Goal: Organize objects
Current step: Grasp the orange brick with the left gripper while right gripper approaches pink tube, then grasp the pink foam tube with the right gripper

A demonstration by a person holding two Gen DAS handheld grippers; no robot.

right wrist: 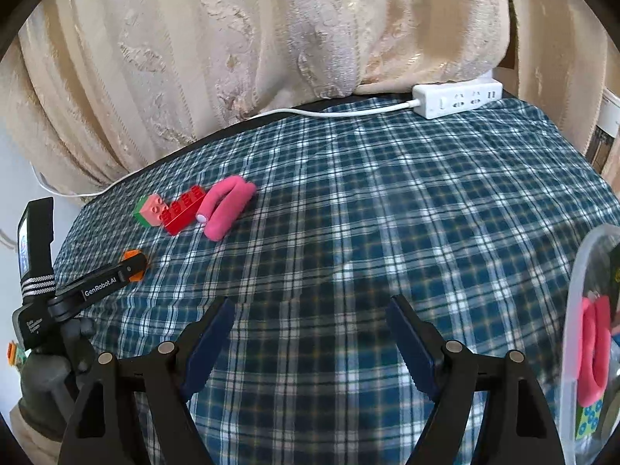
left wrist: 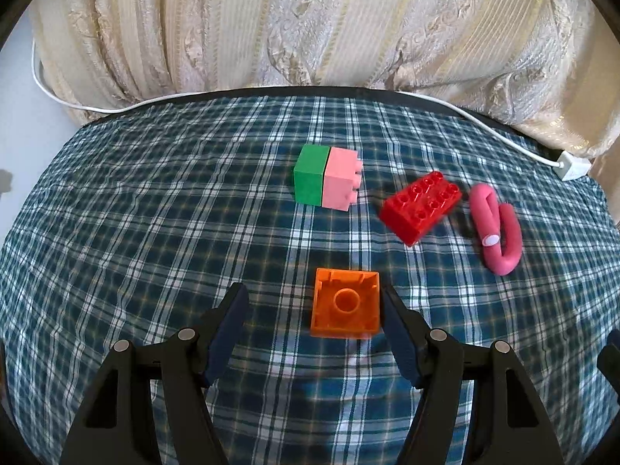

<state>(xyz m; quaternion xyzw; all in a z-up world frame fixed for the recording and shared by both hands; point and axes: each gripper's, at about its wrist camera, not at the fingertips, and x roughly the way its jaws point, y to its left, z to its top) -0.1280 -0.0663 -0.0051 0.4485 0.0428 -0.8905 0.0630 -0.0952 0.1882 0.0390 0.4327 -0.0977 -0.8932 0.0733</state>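
Note:
An orange brick point(left wrist: 345, 302) lies hollow side up on the plaid cloth, between the fingers of my left gripper point(left wrist: 313, 293). It sits close against the right finger, with a wide gap to the left one, so the gripper is open. Beyond it lie a green-and-pink brick pair point(left wrist: 325, 178), a red brick point(left wrist: 420, 209) and a bent pink foam roller point(left wrist: 498, 228). My right gripper point(right wrist: 310, 306) is open over bare cloth with nothing between its fingers. In the right wrist view the left gripper point(right wrist: 128, 267) covers most of the orange brick point(right wrist: 131, 252).
A clear plastic box point(right wrist: 573, 310) at the right edge holds another pink roller point(right wrist: 593, 352) and other pieces. A white power strip point(right wrist: 457, 99) and its cable point(left wrist: 484, 124) run along the table's far edge, under a cream curtain point(left wrist: 310, 19).

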